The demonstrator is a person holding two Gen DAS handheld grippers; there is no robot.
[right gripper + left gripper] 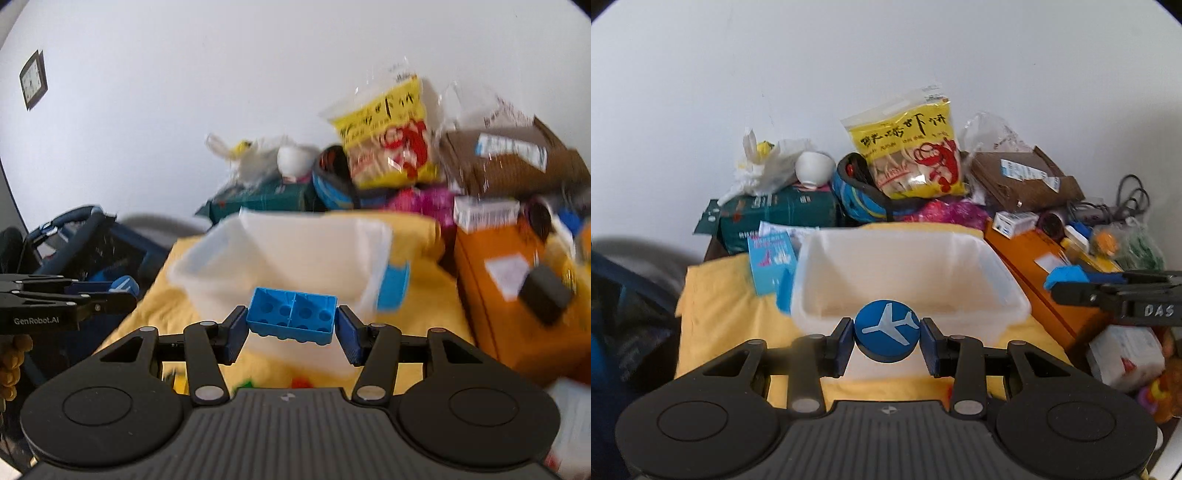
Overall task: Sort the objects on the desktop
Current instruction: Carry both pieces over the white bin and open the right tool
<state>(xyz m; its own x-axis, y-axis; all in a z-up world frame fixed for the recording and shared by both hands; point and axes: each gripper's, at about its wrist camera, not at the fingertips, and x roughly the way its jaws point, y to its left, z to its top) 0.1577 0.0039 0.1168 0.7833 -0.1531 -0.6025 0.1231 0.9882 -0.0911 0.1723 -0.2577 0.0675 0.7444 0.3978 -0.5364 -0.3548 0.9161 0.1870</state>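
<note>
Right now your left gripper (886, 338) is squeezed shut on a round blue disc with a white plane on it (887, 328), one finger pad on each side. The disc sits low in the middle of the left wrist view, held up in front of the near wall of the clear plastic bin (1004, 280).

Your right gripper (292, 332) is squeezed shut on a blue toy brick (291, 319), turned so you see its hollow underside. The brick sits low in the middle of the right wrist view, also in front of the bin.

The bin stands on a yellow cloth (716, 302). A light blue box (770, 260) is just beside the bin at middle left. An orange box (1038, 258) is at the right. Behind the bin, near the wall, a yellow snack bag with a red lobster (908, 147) stands on the pile.
</note>
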